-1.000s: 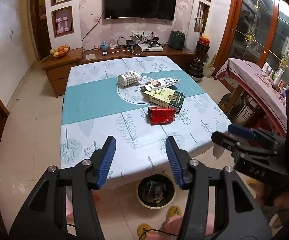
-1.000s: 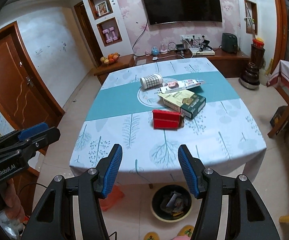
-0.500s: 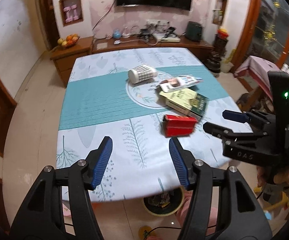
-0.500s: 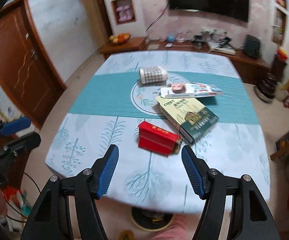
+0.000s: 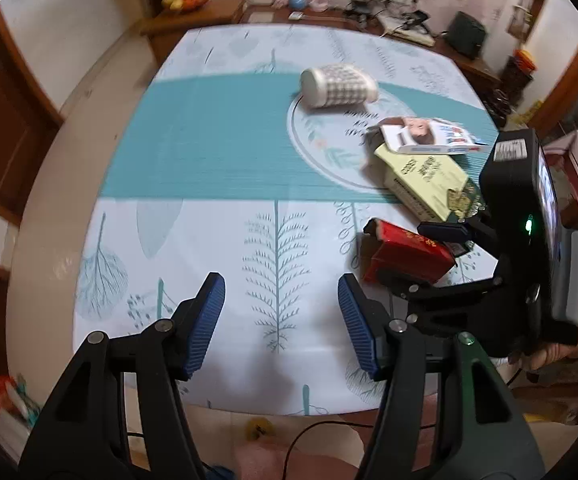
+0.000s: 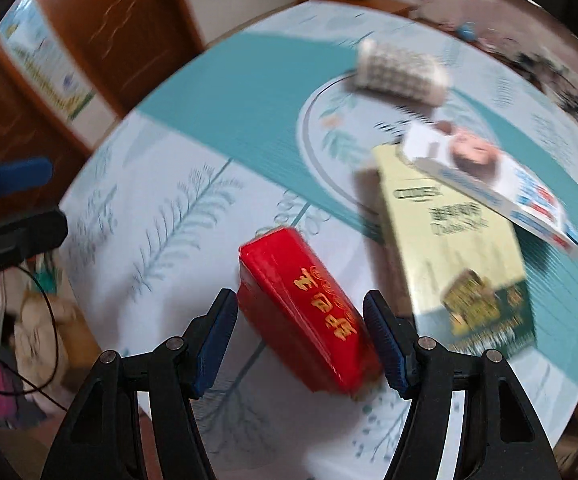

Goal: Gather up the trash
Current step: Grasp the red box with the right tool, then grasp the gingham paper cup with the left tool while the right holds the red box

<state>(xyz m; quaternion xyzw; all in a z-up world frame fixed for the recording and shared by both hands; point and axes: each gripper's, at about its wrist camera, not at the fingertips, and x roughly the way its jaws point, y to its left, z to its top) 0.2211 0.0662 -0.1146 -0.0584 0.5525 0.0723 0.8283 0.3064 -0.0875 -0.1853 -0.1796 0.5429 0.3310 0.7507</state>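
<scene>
A red box with gold characters [image 6: 309, 308] lies on the tablecloth between the open blue pads of my right gripper [image 6: 301, 336], which do not press on it. It also shows in the left wrist view [image 5: 407, 254], with the right gripper [image 5: 437, 256] around it. Beyond it lie a yellow-green box [image 6: 457, 256], a white carton with a face on it [image 6: 489, 176] and a checked paper cup on its side [image 6: 401, 70]. My left gripper [image 5: 281, 320] is open and empty above the table's near edge.
The table [image 5: 217, 152] has a white leaf-print cloth with a teal band. A wooden door [image 6: 129, 28] and floor clutter [image 6: 13, 344] lie to the left. A sideboard with fruit [image 5: 187, 0] and electronics stands behind the table.
Both grippers have moved forward and down over the table. My right gripper has come around the red box, which now sits between its open jaws. The bin under the table has left view.
</scene>
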